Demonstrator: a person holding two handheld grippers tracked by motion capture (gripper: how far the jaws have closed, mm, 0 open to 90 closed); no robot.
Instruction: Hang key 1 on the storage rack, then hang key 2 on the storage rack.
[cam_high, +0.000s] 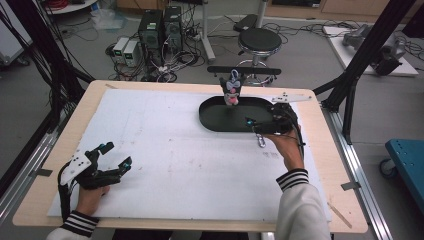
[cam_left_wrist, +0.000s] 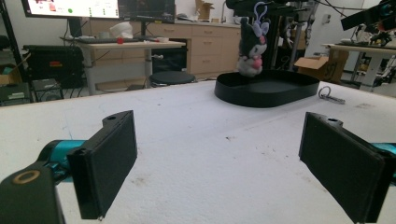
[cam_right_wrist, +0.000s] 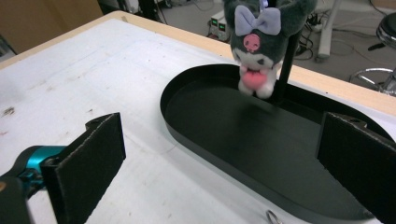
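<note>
Plush toy (cam_high: 232, 90): dark grey doll with a lilac bow and a pink heart at its front; stands upright at the far rim of the black tray, leaning against a thin black post (cam_right_wrist: 287, 56); in the right gripper view it sits just beyond the jaws, not between them
Table (cam_high: 60, 150): light wooden top, covered almost fully by a white sheet (cam_high: 165, 150) with faint scuff marks
Black tray (cam_high: 210, 117): oval, low-walled, on the far right part of the white sheet; the plush toy is the one thing inside, at the far edge; the rest of its floor is bare
Stool (cam_high: 259, 42): round black seat on the floor beyond the table, behind the tray
Computer towers (cam_high: 160, 30): on the floor past the far table edge, among loose cables
Right gripper (cam_high: 260, 125): held over the near right rim of the black tray; jaws spread wide, nothing between the pads
Left gripper (cam_high: 115, 156): rests low at the near left corner of the white sheet, well apart from the tray; jaws spread, nothing between them
Metal ring (cam_high: 260, 141): small clip on the sheet just outside the tray's near wall, beside the right gripper
Path between left gripper and tray: open sheet, nothing in the way
</note>
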